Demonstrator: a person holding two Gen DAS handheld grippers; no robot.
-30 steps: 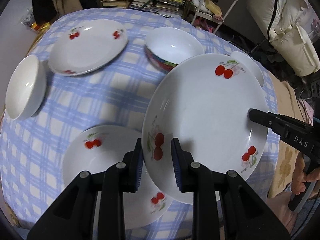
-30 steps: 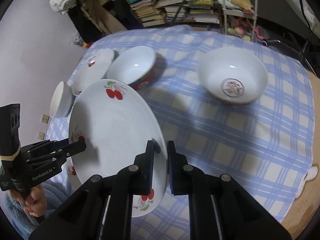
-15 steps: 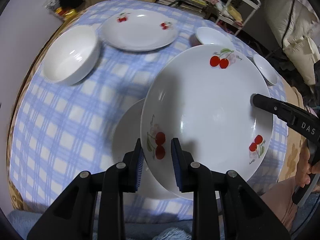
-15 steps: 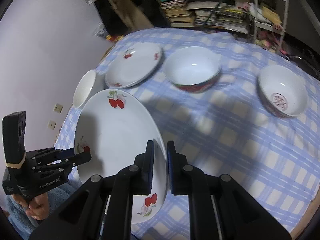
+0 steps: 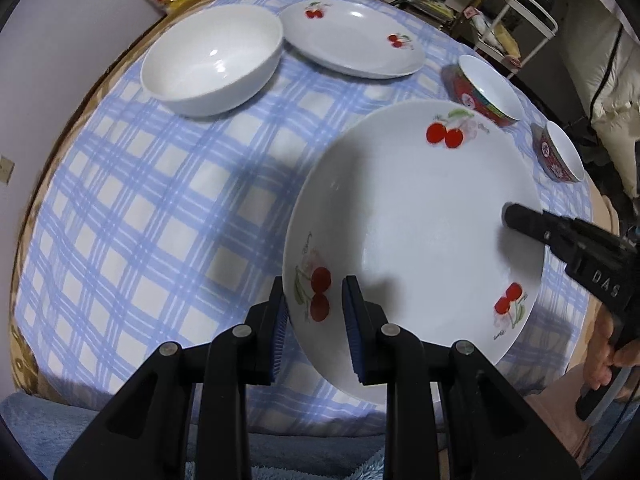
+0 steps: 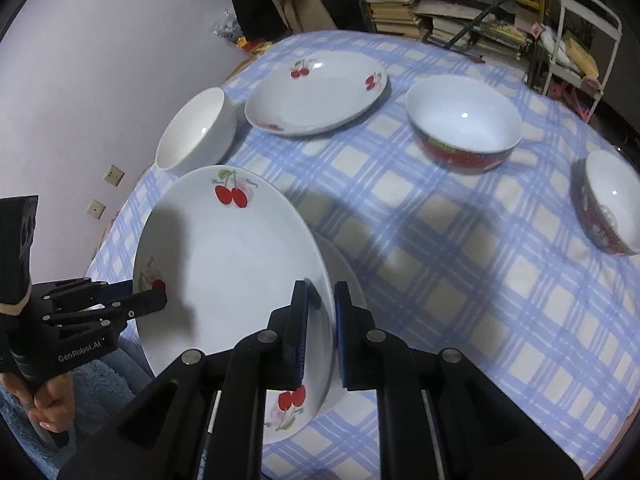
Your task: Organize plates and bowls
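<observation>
Both grippers hold one white cherry plate [image 5: 416, 216] above the near edge of the table. My left gripper [image 5: 314, 320] is shut on its near-left rim. My right gripper [image 6: 320, 320] is shut on the opposite rim, and the plate also shows in the right wrist view [image 6: 232, 264]. A second plate's edge [image 6: 344, 268] shows just under the held one. Another cherry plate [image 5: 352, 42] lies at the far side, also in the right wrist view [image 6: 316, 92]. A plain white bowl [image 5: 212, 58] sits beside it.
The table has a blue checked cloth [image 5: 152, 208]. A red-sided bowl [image 6: 464, 124] and a smaller patterned bowl [image 6: 612, 200] stand to the right. Book stacks [image 6: 404, 4] and a white wire rack [image 6: 580, 32] are behind the table.
The held plate has been carried toward the near edge of the table, over the plate lying there, which is now almost hidden beneath it. Both grips stay shut.
</observation>
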